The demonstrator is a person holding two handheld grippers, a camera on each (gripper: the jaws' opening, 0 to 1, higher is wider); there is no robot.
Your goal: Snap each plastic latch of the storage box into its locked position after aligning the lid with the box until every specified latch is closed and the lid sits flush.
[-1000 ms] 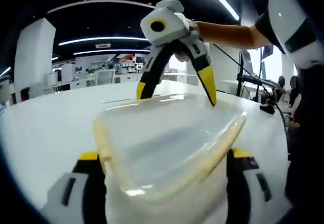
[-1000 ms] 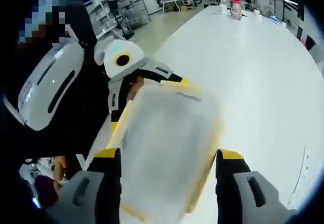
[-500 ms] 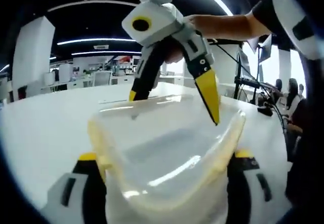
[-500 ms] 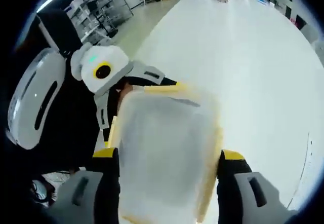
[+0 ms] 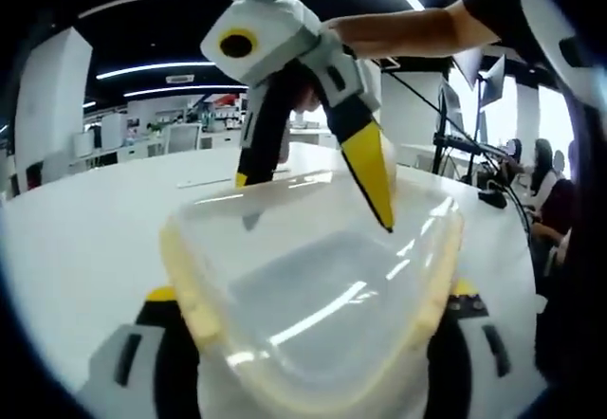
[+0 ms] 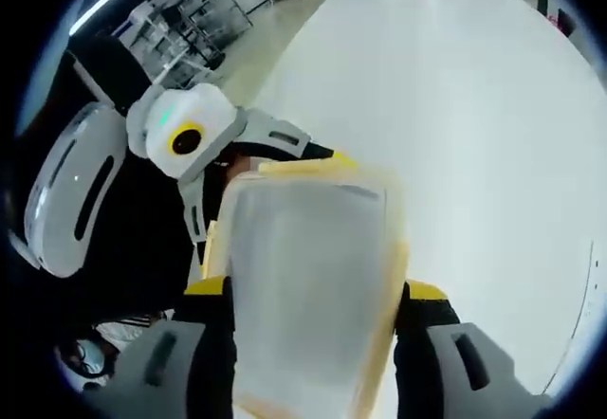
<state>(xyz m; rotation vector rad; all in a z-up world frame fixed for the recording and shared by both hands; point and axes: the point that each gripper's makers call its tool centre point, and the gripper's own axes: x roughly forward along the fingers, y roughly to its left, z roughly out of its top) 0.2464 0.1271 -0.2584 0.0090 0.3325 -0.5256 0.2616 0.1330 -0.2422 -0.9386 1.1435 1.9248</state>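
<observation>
lid (image 5: pixel 318 286) of translucent plastic with a pale yellow rim is the landmark here, held up above the white bench (image 5: pixel 85 248). in the left gripper view the left hand-held gripper (image 5: pixel 313 362) has its yellow-tipped jaws on either side of the lid's near end, pressed to the rim, so it is grasping the lid. at the lid's far end the right hand-held gripper (image 5: pixel 313 201) comes down from above, its two black and yellow jaws straddling the far rim, one outside the lid and one over its inner face. a person's bare forearm (image 5: pixel 408 30) reaches to that gripper from beyond the lid.

in the right gripper view the same lid (image 6: pixel 303 286) runs lengthwise away between the right hand-held gripper's (image 6: pixel 308 296) jaws, which close against its long yellow edges, clamped on it. at the lid's far end the left hand-held gripper (image 6: pixel 251 168) shows, its jaws at the lid's edge. beyond the lid the bench (image 6: pixel 474 106) stretches away, with shelving (image 6: pixel 180 21) on the floor off to one side.
</observation>
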